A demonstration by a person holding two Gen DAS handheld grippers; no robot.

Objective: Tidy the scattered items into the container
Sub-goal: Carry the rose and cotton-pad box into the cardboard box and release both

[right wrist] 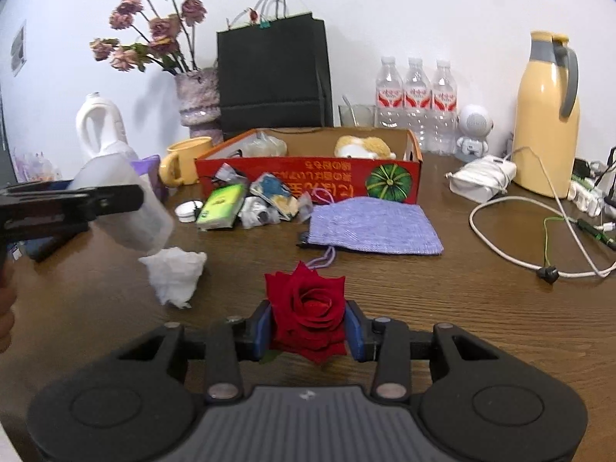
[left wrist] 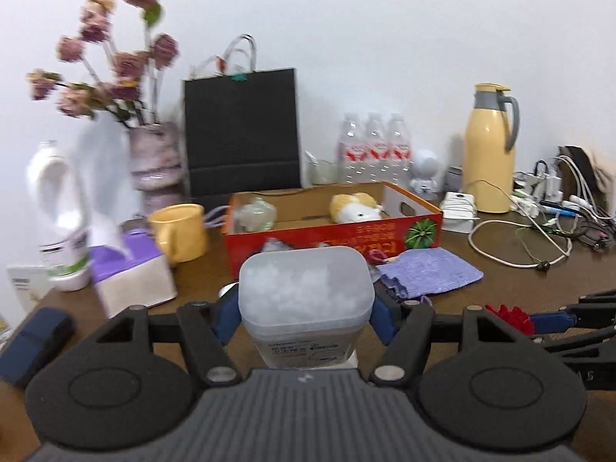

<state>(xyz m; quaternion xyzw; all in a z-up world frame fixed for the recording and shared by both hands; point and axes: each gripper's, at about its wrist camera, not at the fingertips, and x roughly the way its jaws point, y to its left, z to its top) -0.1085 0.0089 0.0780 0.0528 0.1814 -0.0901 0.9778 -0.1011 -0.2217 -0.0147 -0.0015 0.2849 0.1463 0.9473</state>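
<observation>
The left gripper (left wrist: 306, 317) has its jaws about half spread and clamped on a frosted plastic jar (left wrist: 306, 292) at centre frame in the left wrist view, its blue pads pressing both sides. The right gripper (right wrist: 310, 329) has its jaws narrowed on a red rose (right wrist: 306, 312), the bloom squeezed between the pads at lower centre of the right wrist view. The red cardboard box (right wrist: 308, 179), the container, sits open at mid-frame beyond both loads, already holding a plush toy (right wrist: 364, 146) and a clear bag (right wrist: 265, 145).

Still loose on the counter (right wrist: 423, 292) in front of the box: a purple cloth pouch (right wrist: 371, 225), a green packet (right wrist: 221, 208), some crumpled wrappers (right wrist: 269, 200) and a white tissue wad (right wrist: 175, 275) at lower left.

Risks, as I judge them: the jar is smooth and held tilted, so it could slip or knock the yellow mug (left wrist: 181, 231) just left of the box. The rose's petals may crush or shed under the grip. Both hands heading for one box could collide over it
</observation>
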